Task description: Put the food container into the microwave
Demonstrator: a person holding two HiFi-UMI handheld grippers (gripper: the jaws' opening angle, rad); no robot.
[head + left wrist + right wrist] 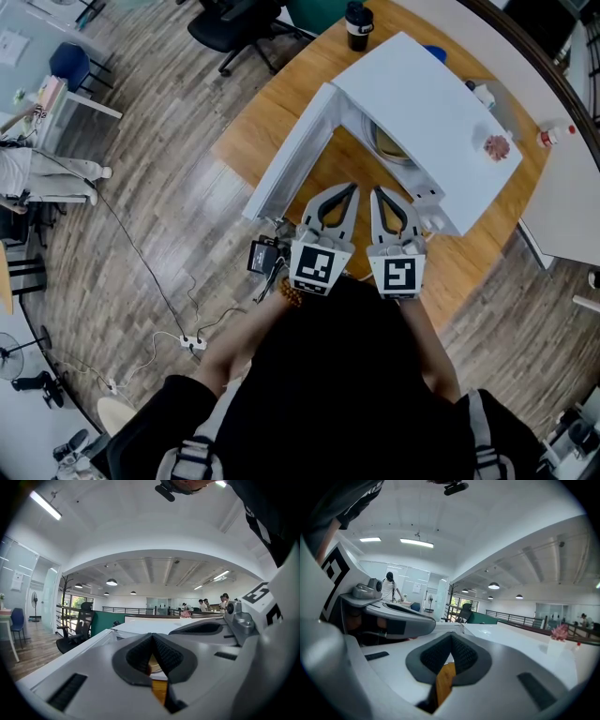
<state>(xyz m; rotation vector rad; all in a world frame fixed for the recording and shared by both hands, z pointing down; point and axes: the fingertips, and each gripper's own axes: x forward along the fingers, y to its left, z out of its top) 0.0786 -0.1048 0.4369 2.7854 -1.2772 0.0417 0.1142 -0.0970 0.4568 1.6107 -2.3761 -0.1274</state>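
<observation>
Food container (392,146): probably the round, pale-rimmed dish lying inside the open cavity of the white box-shaped microwave (441,117). The head view shows it too small to be sure.
Microwave door (291,159): white, swung wide to the left.
Left gripper (351,190) (152,637): jaws pressed together at the tips with nothing between them. It is held level just in front of the cavity.
Right gripper (379,193) (451,637): just beside the left one. Its jaws are closed and empty.
Support: round wooden table (272,117) under the microwave.
On the microwave top: small pink flower (497,146).
Far table edge: black lidded cup (358,25).
</observation>
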